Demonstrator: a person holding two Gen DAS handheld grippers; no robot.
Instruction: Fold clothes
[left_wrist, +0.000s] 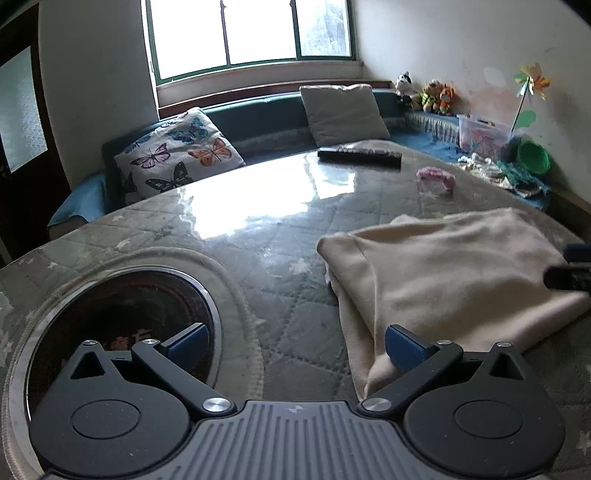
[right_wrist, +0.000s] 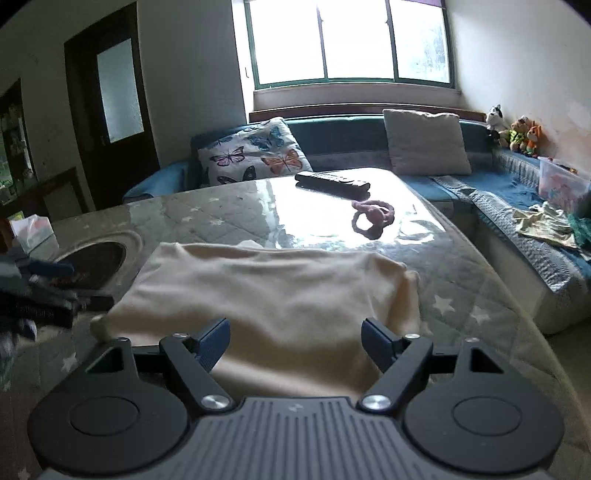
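A cream garment (left_wrist: 443, 280) lies folded on the glass-topped quilted table (left_wrist: 258, 229). My left gripper (left_wrist: 295, 343) is open at the garment's near left corner; its right finger (left_wrist: 404, 347) hangs over the cloth edge and its left finger is over the round inset. Nothing is between its pads. In the right wrist view the same garment (right_wrist: 266, 295) spreads out ahead, and my right gripper (right_wrist: 295, 341) stands open just above its near edge, holding nothing. The right gripper's tip (left_wrist: 569, 273) shows at the frame's right edge; the left gripper (right_wrist: 44, 291) is a blur at the left.
A dark round inset (left_wrist: 122, 332) is sunk in the table at the near left. A black remote (right_wrist: 332, 182) and a pink knitted loop (right_wrist: 373, 218) lie at the far end. A blue sofa (right_wrist: 517, 206) with cushions, loose clothes and a plastic box wraps round the table.
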